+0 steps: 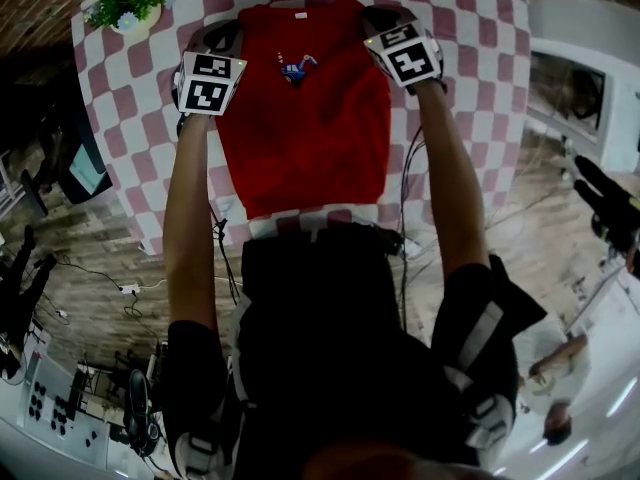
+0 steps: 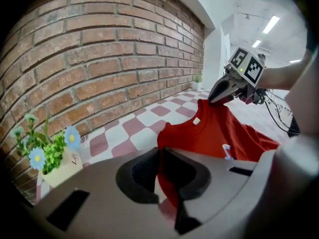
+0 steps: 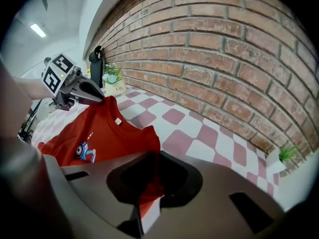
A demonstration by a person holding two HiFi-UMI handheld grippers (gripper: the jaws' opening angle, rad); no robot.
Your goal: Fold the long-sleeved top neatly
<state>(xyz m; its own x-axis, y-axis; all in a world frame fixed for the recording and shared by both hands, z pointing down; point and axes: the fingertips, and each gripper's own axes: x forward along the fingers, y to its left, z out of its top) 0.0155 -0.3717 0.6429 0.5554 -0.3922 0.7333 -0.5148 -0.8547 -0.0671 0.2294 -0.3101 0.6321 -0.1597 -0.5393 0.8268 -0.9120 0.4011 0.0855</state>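
Observation:
A red long-sleeved top [image 1: 300,128] lies lengthwise on the red-and-white checked table [image 1: 470,38], collar at the far end, a small blue print on its chest. No sleeve shows at either side. My left gripper [image 1: 230,34] is shut on the top's left shoulder [image 2: 167,138], and the red cloth runs straight between its pads [image 2: 162,176]. My right gripper [image 1: 380,20] is shut on the right shoulder, with a fold of cloth pinched in its jaws [image 3: 148,185]. Both shoulders are raised off the table. Each gripper view shows the other gripper [image 2: 222,93] [image 3: 92,94] at the far shoulder.
A white pot of blue flowers [image 1: 128,10] stands at the table's far left corner, close to my left gripper. A brick wall [image 2: 99,59] runs behind the table. A small green plant [image 3: 287,153] sits at the far right corner. Cables [image 1: 130,288] lie on the wooden floor.

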